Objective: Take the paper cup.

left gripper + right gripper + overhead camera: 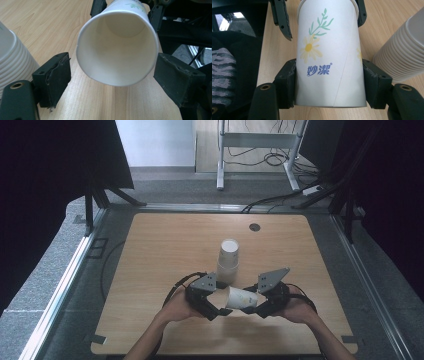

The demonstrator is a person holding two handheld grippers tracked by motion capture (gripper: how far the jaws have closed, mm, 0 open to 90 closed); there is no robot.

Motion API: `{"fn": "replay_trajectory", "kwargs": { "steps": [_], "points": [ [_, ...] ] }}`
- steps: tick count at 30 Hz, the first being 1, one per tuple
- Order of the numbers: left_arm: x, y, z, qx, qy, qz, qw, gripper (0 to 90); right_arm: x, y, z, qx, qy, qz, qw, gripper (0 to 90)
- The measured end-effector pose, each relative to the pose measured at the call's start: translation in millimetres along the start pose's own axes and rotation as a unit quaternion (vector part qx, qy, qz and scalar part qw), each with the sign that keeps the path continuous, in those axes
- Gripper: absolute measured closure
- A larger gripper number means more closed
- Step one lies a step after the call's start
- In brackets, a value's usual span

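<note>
The right tongs were clamped on the base end of a paper cup, one pad pressed against each side, holding it on its side just above the desk. The cup, white with a printed daisy and a green sprig, had its open mouth turned toward the left tongs. Those stood partly open with a pad on either side of the rim: the right one looked to be touching it, the left one stood just clear, so nothing was gripped. Just beyond both tongs a stack of paper cups stood upside down near the middle of the desk.
</note>
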State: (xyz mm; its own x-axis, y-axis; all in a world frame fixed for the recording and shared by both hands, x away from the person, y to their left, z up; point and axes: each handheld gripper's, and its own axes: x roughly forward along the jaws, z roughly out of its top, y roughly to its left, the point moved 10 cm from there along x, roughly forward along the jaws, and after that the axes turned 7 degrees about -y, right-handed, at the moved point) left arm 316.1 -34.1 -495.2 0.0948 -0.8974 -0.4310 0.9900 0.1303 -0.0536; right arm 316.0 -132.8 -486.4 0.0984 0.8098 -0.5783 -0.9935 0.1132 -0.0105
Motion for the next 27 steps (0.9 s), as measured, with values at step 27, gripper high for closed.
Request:
{"fn": "replay_trajectory", "kwargs": {
  "steps": [27],
  "points": [
    [2.1,-4.3,2.6,-0.005,-0.036,-0.021,0.9991,27.0,6.9,5.6,1.2,-0.017,-0.024,0.016,0.9994,37.0]
  ]
}}
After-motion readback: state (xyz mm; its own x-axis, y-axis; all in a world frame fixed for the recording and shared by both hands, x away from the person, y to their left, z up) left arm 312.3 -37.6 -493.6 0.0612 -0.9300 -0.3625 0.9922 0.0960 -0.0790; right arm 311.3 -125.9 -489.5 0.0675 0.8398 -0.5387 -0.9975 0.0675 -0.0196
